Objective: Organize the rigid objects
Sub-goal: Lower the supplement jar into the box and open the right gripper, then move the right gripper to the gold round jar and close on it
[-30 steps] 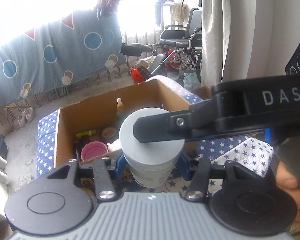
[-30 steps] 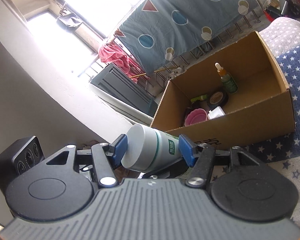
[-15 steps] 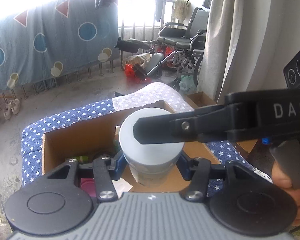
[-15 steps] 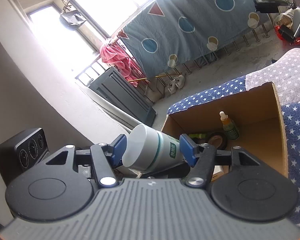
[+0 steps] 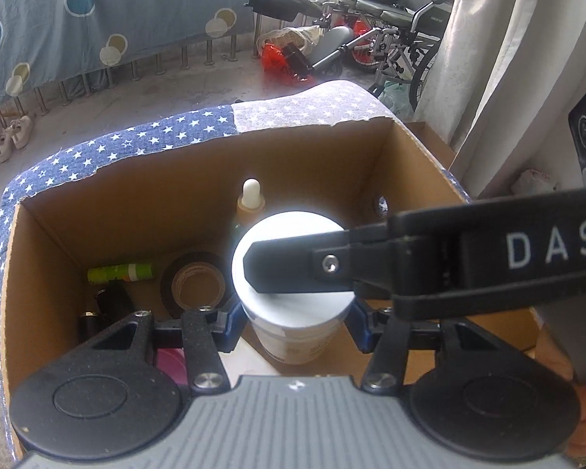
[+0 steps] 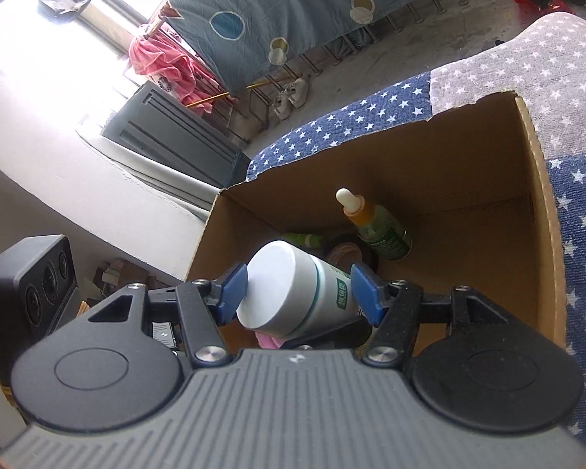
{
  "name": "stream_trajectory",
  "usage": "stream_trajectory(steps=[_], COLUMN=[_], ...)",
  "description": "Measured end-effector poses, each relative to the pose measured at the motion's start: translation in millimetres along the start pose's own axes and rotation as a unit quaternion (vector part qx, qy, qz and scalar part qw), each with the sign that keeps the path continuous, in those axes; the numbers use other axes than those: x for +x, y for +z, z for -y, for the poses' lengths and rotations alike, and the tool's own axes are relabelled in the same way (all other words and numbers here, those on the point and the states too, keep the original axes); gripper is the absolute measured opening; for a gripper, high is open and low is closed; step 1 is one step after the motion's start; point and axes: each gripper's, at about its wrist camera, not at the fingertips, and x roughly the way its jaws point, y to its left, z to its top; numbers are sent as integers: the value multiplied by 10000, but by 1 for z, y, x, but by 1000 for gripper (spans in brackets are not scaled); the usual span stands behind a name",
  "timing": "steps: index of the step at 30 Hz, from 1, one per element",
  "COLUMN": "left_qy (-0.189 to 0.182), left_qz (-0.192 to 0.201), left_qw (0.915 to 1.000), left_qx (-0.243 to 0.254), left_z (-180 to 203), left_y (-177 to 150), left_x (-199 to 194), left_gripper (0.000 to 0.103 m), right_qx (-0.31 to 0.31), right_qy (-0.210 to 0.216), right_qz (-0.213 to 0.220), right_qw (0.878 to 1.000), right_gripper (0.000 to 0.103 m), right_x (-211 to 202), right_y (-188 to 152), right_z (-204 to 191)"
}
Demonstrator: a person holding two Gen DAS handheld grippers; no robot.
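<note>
A white jar with a white lid hangs over the open cardboard box. My left gripper is shut on its sides, the blue pads pressing from left and right. My right gripper is shut on the same jar, one pad on the lid and the other at the base; its black finger crosses the lid in the left wrist view. Inside the box stand a dropper bottle, a tape roll, a green tube, a black object and something pink.
The box rests on a star-patterned blue and grey cloth. A wheelchair and a curtain are beyond it to the right. A blue sheet hangs at the back. A black speaker sits to the left.
Both grippers have carried the jar forward and downward until it hangs over the box opening. The box interior now fills the view beneath the jar. The grip looks unchanged.
</note>
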Motion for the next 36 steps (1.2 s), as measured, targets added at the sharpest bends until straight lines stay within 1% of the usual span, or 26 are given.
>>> stream_trajectory(steps=[8,10,13,16,20,21,23,25,30,31,36], left_qy=[63,59,97,139,153,170,198,213,169,163,166], left_qz=[-194,-195,-178,-80,143,204,313,435,776,845,1165], left_qw=[9998,9998,9998,9999,9998,9996,9993,9988,9968,9963,9930], left_qx=[6,9,0,24,59,67,71,51,63,83,132], left_z=[4,4,7,10,14,16,18,22,32,35,42], left_y=[0,-2,-3,-4,-8,-10,-14,-20,-40,-45,-73], left_x=[16,15,9,-2,-22,-28,-41,-55,-96,-104,-144], left_gripper=[54,55,64,67,74,74,75,77,81,82,87], right_qx=[88,96,54,-24,-105,-135,-221,-325,-522,-546,-654], right_qy=[-63,-61,-90,-118,-138,-133,-131,-146,-180,-187,-283], right_qz=[-116,-113,-30,151,538,646,880,1091,1493,1552,1780], right_qw=[9999,9999,9999,9998,9984,9977,9958,9934,9873,9862,9814], right_gripper=[59,60,64,69,74,74,80,82,96,101,102], right_x=[10,10,4,-7,-33,-40,-57,-71,-107,-113,-138], right_y=[0,-1,-2,-5,-15,-18,-27,-36,-61,-67,-106], right_z=[11,12,10,4,-8,-12,-21,-30,-52,-56,-71])
